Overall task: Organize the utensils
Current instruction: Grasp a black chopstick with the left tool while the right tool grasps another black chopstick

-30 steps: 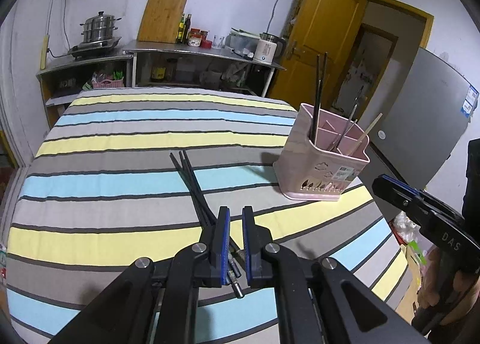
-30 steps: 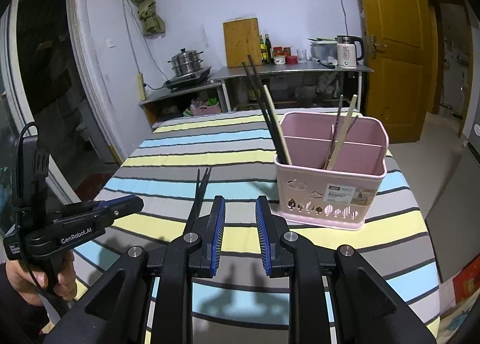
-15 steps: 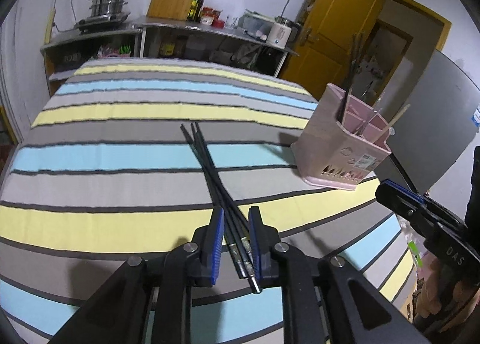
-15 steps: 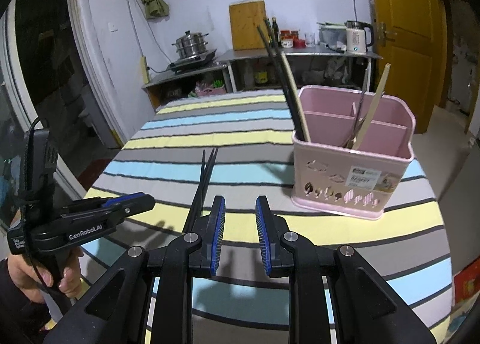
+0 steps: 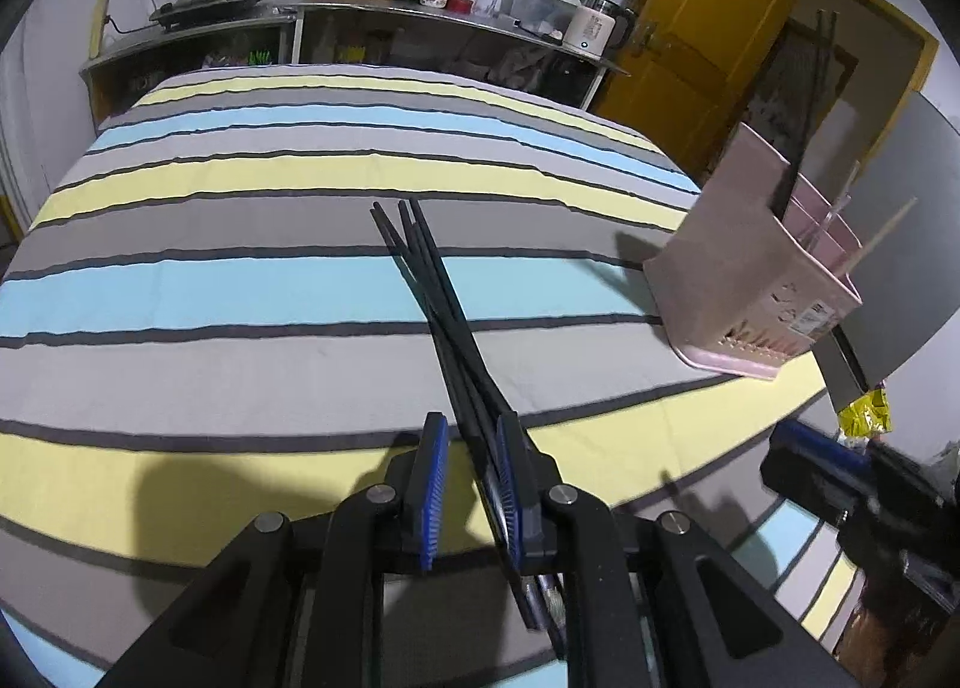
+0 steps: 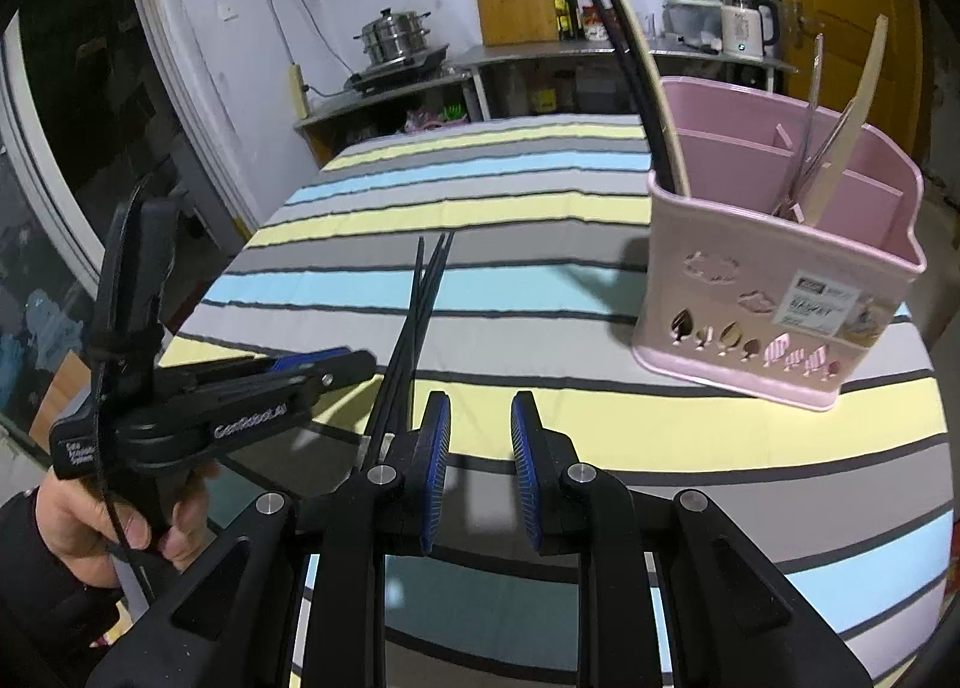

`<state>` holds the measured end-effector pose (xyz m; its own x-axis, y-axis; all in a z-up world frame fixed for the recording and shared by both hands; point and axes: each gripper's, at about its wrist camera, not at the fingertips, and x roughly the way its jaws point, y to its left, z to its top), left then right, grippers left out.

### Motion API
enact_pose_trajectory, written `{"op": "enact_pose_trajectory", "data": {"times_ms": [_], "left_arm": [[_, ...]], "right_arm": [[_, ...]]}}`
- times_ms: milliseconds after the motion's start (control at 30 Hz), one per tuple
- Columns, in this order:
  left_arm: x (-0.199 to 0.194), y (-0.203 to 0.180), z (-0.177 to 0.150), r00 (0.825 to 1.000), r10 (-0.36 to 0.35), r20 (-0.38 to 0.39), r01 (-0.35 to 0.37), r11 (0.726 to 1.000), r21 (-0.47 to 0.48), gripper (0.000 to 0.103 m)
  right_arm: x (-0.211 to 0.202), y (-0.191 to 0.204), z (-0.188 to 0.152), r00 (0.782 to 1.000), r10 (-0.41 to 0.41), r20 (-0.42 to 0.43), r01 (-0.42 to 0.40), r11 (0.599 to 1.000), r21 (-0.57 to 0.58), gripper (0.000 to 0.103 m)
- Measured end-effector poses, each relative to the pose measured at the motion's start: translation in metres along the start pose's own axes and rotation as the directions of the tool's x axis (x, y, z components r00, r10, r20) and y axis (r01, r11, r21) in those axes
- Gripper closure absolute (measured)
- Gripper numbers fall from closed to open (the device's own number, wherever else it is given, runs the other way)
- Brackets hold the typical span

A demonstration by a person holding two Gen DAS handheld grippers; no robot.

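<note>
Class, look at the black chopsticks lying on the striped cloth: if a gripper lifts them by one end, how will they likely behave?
The black chopsticks look thin and rigid, so probably light and unbending. They fan apart at their far tips, so the bundle may scissor. Their smooth finish suggests they could slip between the left gripper's pads.

two grippers show: the left gripper and the right gripper, each with two blue-padded fingers. one hand is in sight, wrapped around the left gripper's handle. on the striped worktop lie black chopsticks: three tips fan out at the far end, though the exact count in the bundle cannot be told where they overlap. one pink utensil holder stands there, divided into at least three compartments. in it stand two black chopsticks and one pale one in the left compartment; the other holds one pale wooden piece and thin metal pieces too tangled to count.
</note>
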<state>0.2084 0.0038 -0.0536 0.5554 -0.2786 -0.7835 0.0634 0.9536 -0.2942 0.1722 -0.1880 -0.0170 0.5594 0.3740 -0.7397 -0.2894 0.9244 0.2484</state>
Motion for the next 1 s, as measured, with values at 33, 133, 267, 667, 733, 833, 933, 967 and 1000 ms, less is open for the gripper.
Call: {"op": "enact_pose_trajectory", "data": {"times_ms": [33, 133, 267, 667, 733, 833, 933, 967, 1000], "left_arm": [[0.003, 0.001, 0.003, 1.0, -0.002, -0.002, 0.002, 1.0, -0.008, 0.087], [0.004, 0.009, 0.01, 1.0, 0.005, 0.01, -0.005, 0.999, -0.037, 0.087], [-0.002, 0.028, 0.013, 0.999, 0.027, 0.026, -0.025, 0.997, -0.079, 0.087], [-0.022, 0.068, 0.008, 0.996, 0.051, 0.067, -0.04, 0.987, -0.159, 0.087], [-0.022, 0.072, 0.007, 0.997, 0.043, 0.071, -0.031, 0.986, -0.166, 0.087], [-0.022, 0.077, 0.006, 0.997, 0.037, 0.074, -0.024, 0.984, -0.175, 0.087], [-0.021, 0.081, 0.007, 0.997, 0.03, 0.075, -0.015, 0.982, -0.186, 0.087], [-0.02, 0.081, 0.006, 0.997, 0.029, 0.076, -0.015, 0.982, -0.189, 0.087], [-0.02, 0.084, 0.006, 0.997, 0.028, 0.077, -0.012, 0.981, -0.195, 0.087]], "right_arm": [[0.003, 0.0, 0.0, 1.0, 0.004, -0.006, -0.004, 1.0, 0.0, 0.082], [0.013, 0.0, 0.0, 0.999, 0.021, -0.024, -0.021, 1.0, 0.005, 0.082], [0.026, 0.005, 0.005, 0.999, 0.042, -0.034, -0.043, 0.999, -0.014, 0.082], [0.091, 0.043, 0.037, 0.995, 0.071, -0.075, -0.08, 0.99, -0.12, 0.085], [0.1, 0.047, 0.044, 0.994, 0.069, -0.08, -0.079, 0.988, -0.131, 0.085], [0.115, 0.049, 0.051, 0.994, 0.058, -0.089, -0.071, 0.987, -0.145, 0.085], [0.13, 0.048, 0.058, 0.994, 0.042, -0.105, -0.058, 0.987, -0.152, 0.085], [0.132, 0.048, 0.058, 0.993, 0.037, -0.111, -0.054, 0.987, -0.154, 0.086], [0.137, 0.048, 0.06, 0.993, 0.032, -0.116, -0.05, 0.986, -0.157, 0.087]]}}
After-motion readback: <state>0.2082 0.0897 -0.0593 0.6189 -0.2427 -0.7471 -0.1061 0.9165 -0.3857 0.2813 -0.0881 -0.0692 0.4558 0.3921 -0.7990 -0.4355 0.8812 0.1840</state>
